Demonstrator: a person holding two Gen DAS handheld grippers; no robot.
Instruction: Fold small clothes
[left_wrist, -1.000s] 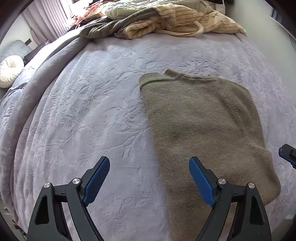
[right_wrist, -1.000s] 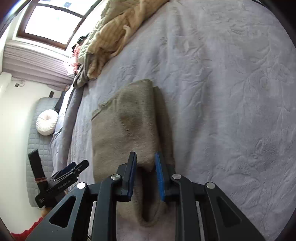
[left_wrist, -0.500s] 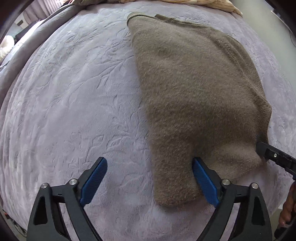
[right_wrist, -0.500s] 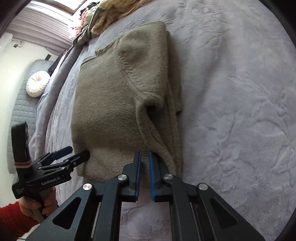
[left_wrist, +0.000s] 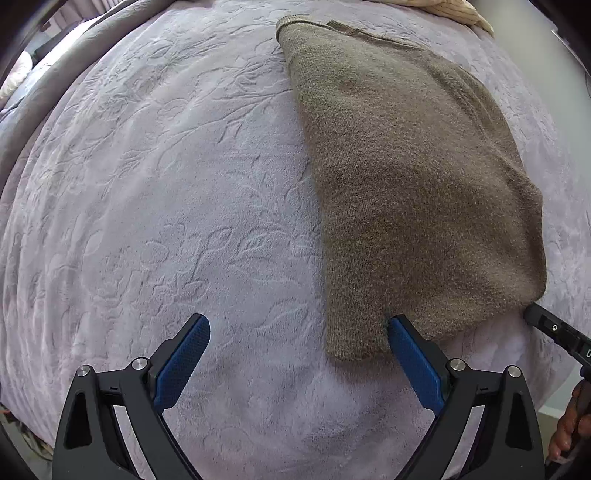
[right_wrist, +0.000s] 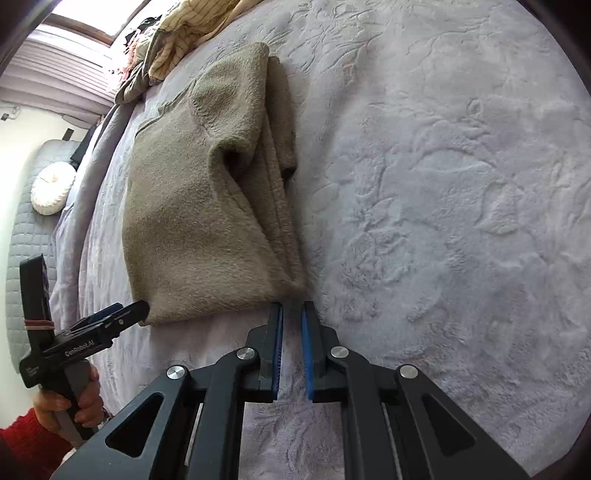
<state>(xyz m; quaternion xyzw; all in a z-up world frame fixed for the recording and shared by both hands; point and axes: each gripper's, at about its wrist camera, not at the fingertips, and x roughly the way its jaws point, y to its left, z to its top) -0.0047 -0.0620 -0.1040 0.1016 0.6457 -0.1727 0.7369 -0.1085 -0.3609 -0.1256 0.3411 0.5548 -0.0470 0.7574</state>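
Note:
A small olive-brown knit sweater (left_wrist: 406, 177) lies folded lengthwise on the lilac bedspread (left_wrist: 166, 221), neck away from me. It also shows in the right wrist view (right_wrist: 199, 206), with a sleeve tucked along its right edge. My left gripper (left_wrist: 295, 339) is open wide, its right finger (left_wrist: 410, 350) touching the sweater's near hem; the hem's left corner lies between the jaws. My right gripper (right_wrist: 291, 314) is nearly shut with a narrow gap, just off the sweater's near right corner, holding nothing. The left gripper shows in the right wrist view (right_wrist: 122, 314) at the near left corner.
A heap of striped and dark clothes (right_wrist: 177, 40) lies at the far end of the bed. A round white cushion (right_wrist: 51, 188) rests on a grey quilted seat at the left. The bed edge runs close under both grippers.
Both grippers have drawn back toward the near hem. The right gripper, earlier closed over the sweater's right edge, now sits off the cloth at its corner. The left stays open.

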